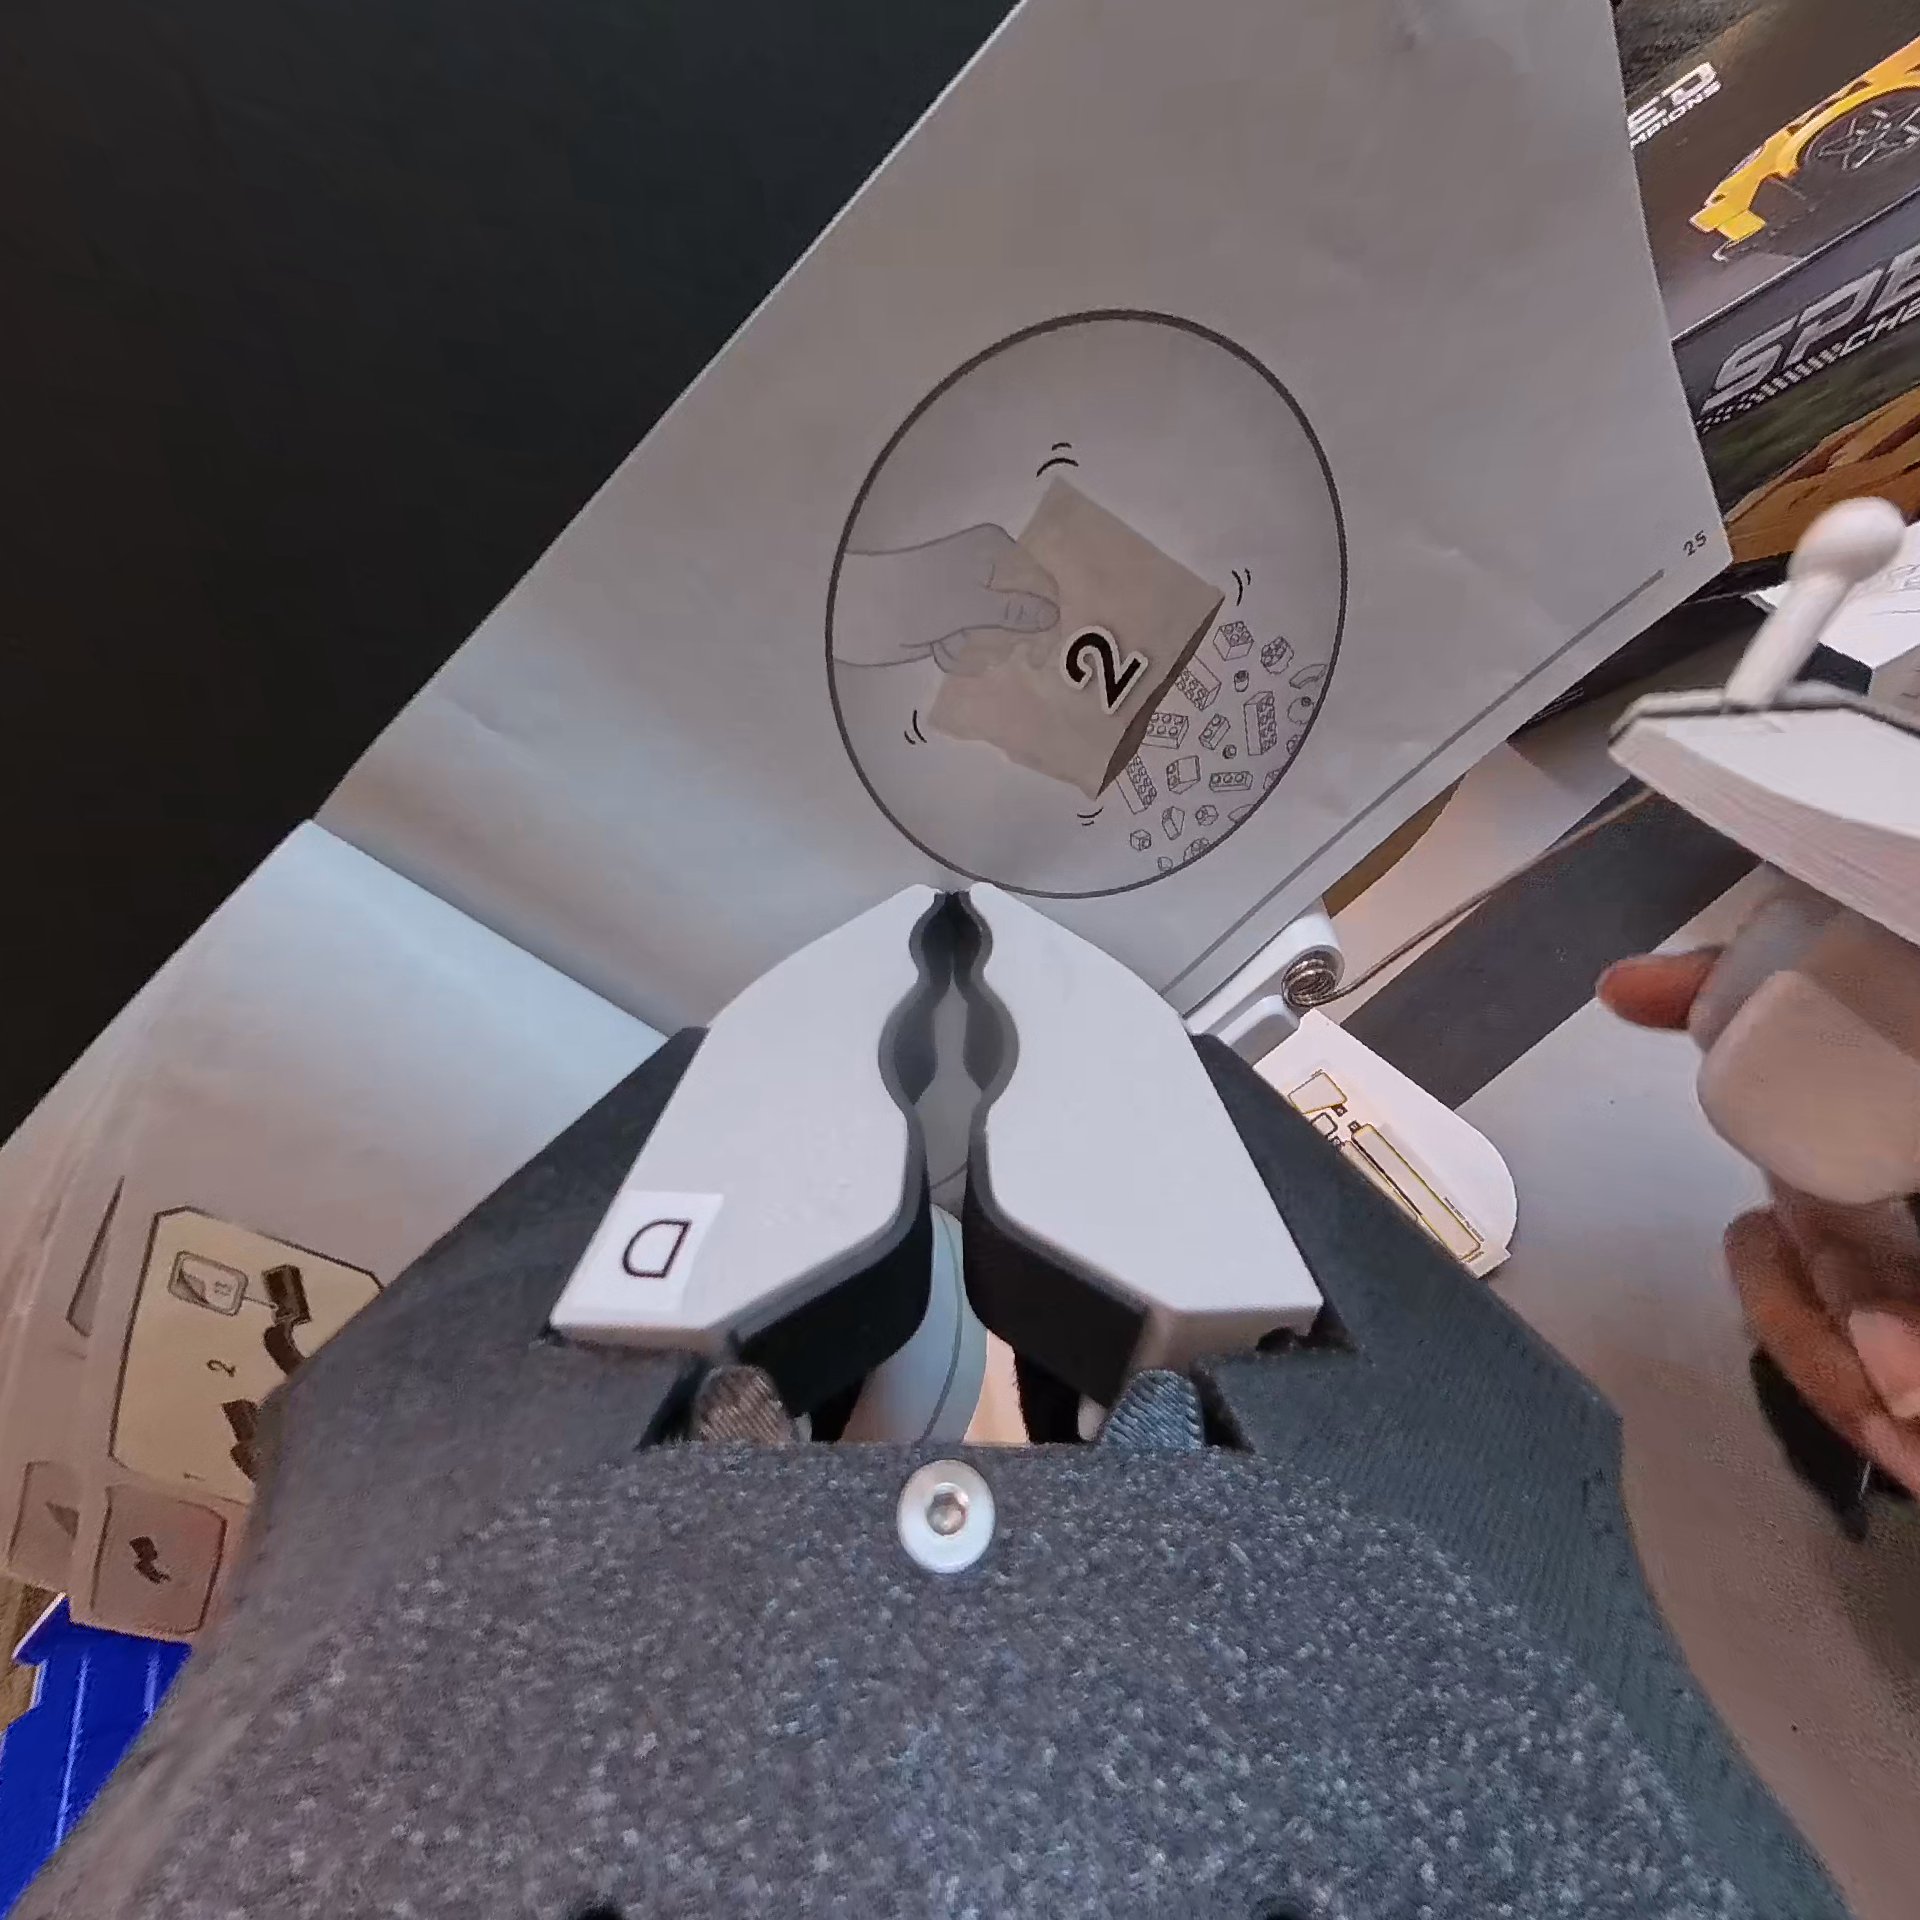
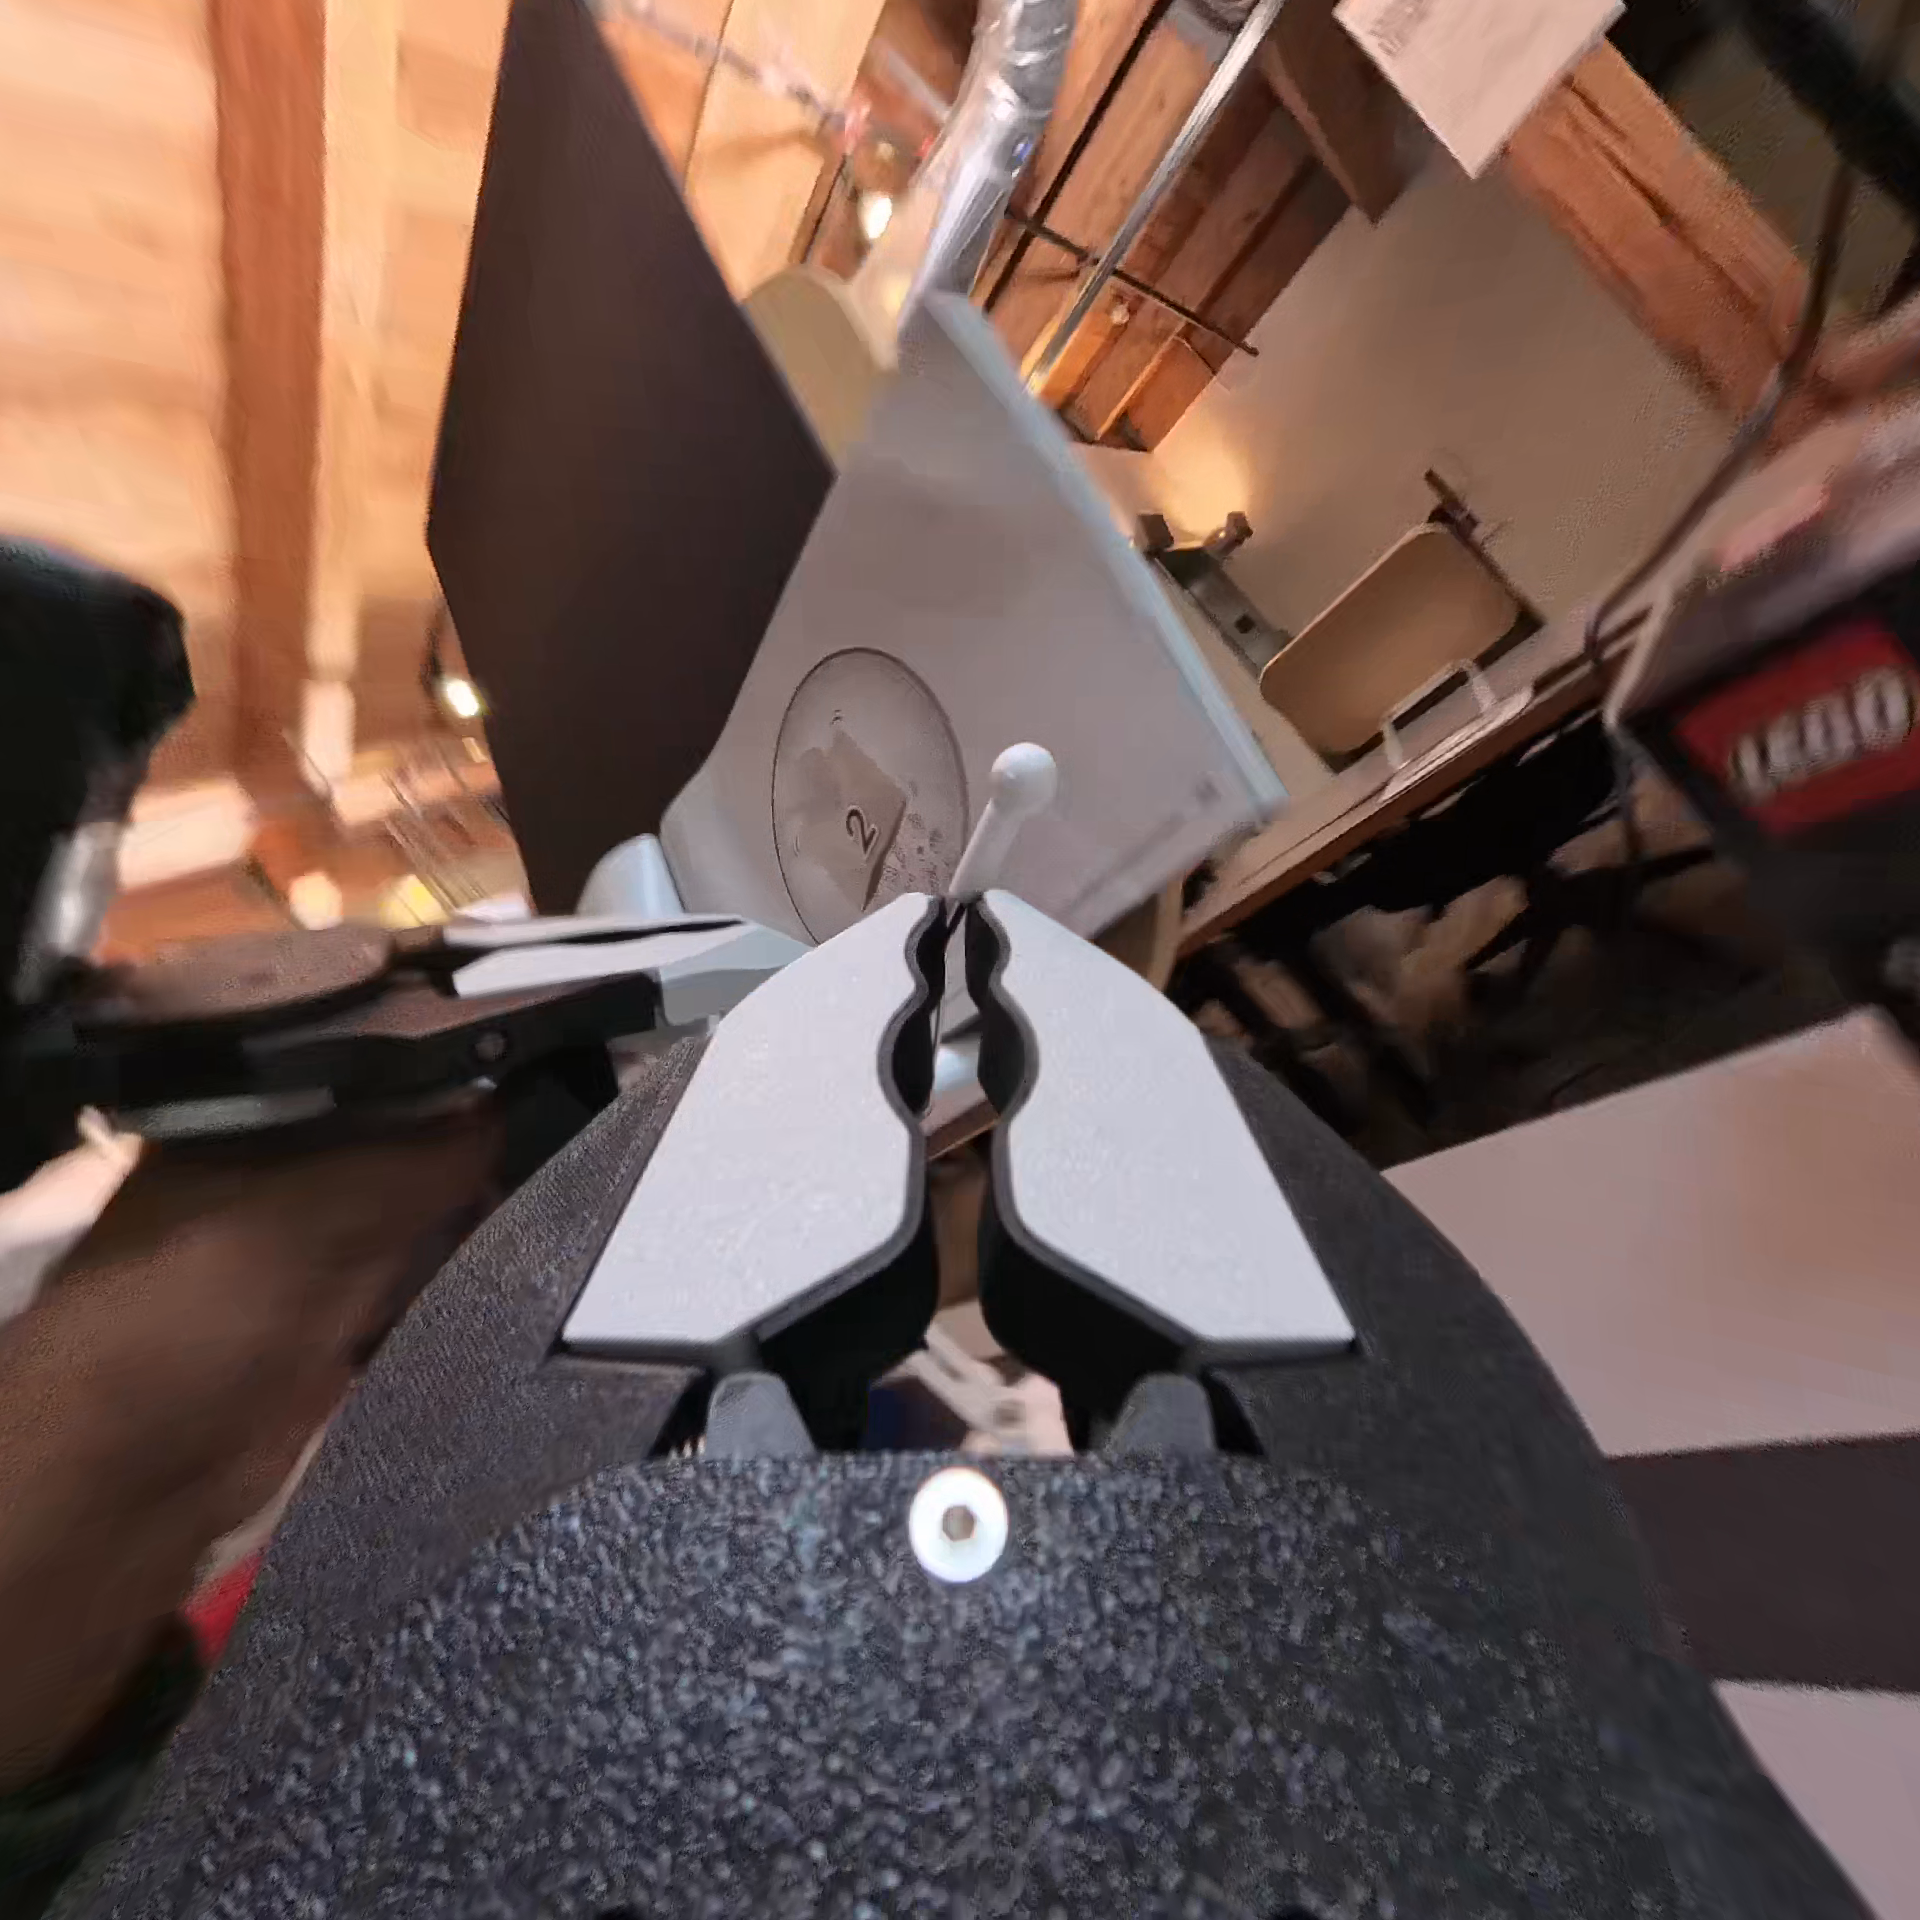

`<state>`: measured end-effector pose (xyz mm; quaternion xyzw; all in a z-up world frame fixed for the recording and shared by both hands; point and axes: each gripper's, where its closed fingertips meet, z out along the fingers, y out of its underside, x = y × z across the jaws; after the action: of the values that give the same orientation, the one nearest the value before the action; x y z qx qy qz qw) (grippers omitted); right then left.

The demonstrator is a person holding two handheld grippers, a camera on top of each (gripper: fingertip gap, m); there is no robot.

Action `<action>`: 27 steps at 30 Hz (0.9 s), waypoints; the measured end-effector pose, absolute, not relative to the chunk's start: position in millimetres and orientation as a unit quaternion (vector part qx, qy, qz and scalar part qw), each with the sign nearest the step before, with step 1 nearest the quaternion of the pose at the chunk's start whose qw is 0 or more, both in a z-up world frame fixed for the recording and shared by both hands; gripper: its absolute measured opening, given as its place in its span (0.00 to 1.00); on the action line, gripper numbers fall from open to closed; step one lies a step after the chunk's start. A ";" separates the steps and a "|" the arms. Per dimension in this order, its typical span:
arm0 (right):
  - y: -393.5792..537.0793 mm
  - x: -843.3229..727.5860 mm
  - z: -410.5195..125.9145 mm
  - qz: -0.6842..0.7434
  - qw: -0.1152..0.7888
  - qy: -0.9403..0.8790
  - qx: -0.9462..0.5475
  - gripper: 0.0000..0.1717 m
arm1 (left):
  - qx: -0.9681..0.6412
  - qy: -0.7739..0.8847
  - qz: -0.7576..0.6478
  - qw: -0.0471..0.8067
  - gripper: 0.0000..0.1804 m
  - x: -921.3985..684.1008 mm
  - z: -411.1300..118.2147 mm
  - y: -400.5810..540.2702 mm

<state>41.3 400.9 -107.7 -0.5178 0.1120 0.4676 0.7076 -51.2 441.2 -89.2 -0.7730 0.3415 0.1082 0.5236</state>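
Left claw (image 1: 951,896) level, tips pinched together on booklet page (image 1: 1351,312) edge; right claw (image 2: 956,902) tilted upward, gripping white ball-ended pin (image 2: 1003,821).

The box (image 1: 1808,208) is cut off by the edge; the right view's background is blurred.

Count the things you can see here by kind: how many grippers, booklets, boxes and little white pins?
Grippers: 2, left, right
Booklets: 1
Boxes: 1
White pins: 1, in the right gripper's fingers
Total: 5
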 end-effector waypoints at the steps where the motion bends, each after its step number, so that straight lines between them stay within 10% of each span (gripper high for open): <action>1: 402.1 38.2 -100.4 0.425 0.725 0.072 -0.537 0.02 | -0.772 0.342 0.109 0.524 0.00 -51.2 -89.2 441.0; 16: 330.7 9.4 -85.4 0.189 0.616 -0.400 -0.652 0.19 | -0.709 0.385 -0.032 0.590 0.06 -42.1 -55.0 333.0; 27: 168.4 94.5 -201.2 0.199 0.408 -0.506 -0.733 0.34 | -0.721 0.581 -0.233 0.296 0.39 -41.9 -221.4 113.8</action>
<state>94.5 168.4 -201.2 -0.7334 -0.5059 0.1987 0.4083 -41.9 113.8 -221.4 -0.7210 0.5812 -0.2334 0.2964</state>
